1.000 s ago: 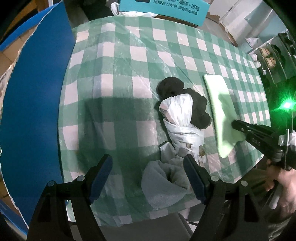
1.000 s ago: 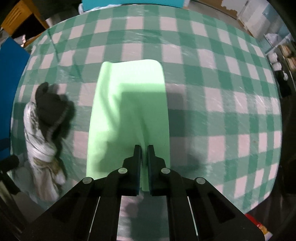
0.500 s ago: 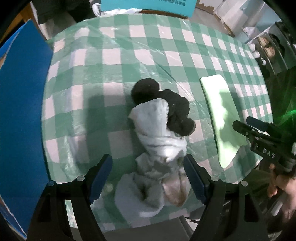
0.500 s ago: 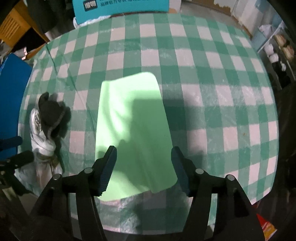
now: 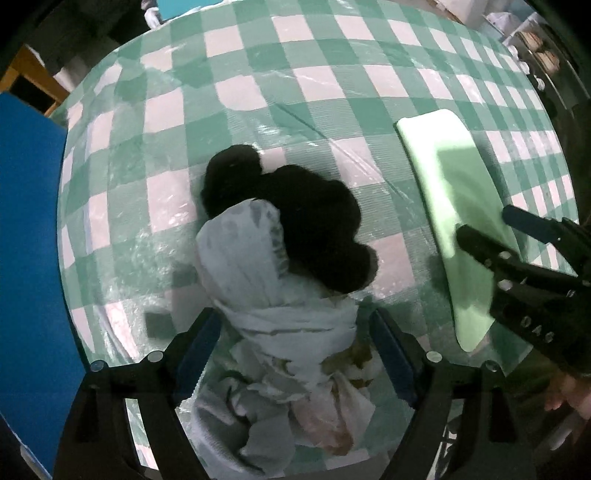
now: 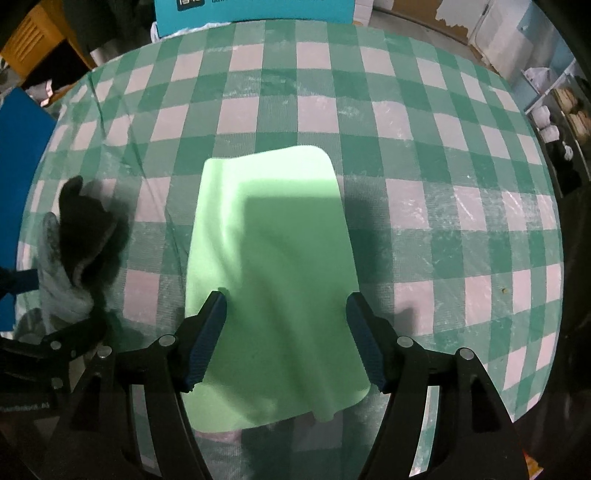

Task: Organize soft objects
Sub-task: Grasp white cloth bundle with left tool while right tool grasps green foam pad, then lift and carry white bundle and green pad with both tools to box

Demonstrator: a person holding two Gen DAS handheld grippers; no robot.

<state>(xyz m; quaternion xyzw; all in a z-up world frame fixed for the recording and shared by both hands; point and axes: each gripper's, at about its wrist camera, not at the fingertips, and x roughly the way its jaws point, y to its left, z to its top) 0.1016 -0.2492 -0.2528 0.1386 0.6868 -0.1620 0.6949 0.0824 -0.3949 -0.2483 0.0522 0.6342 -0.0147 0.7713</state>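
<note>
A light green cloth [image 6: 273, 266] lies flat on the green-and-white checked tablecloth [image 6: 424, 206]. My right gripper [image 6: 286, 332] is open above the cloth's near half, holding nothing. The cloth also shows in the left wrist view [image 5: 458, 206], with my right gripper [image 5: 484, 225] over it. A heap of a crumpled white cloth [image 5: 266, 295] and a black fuzzy cloth [image 5: 306, 221] lies to the left. My left gripper [image 5: 295, 339] is open, its fingers on either side of the white cloth. The heap also shows at the left of the right wrist view [image 6: 74, 251].
A blue panel [image 5: 26, 258] stands along the table's left edge. A teal sign [image 6: 255, 9] stands beyond the far edge. Shelves with small objects [image 6: 554, 118] stand at the right. The table's near edge lies just below both grippers.
My right gripper let go of the green cloth, opened and drew back. My left gripper moved forward and right, so the white cloth now sits between its open fingers.
</note>
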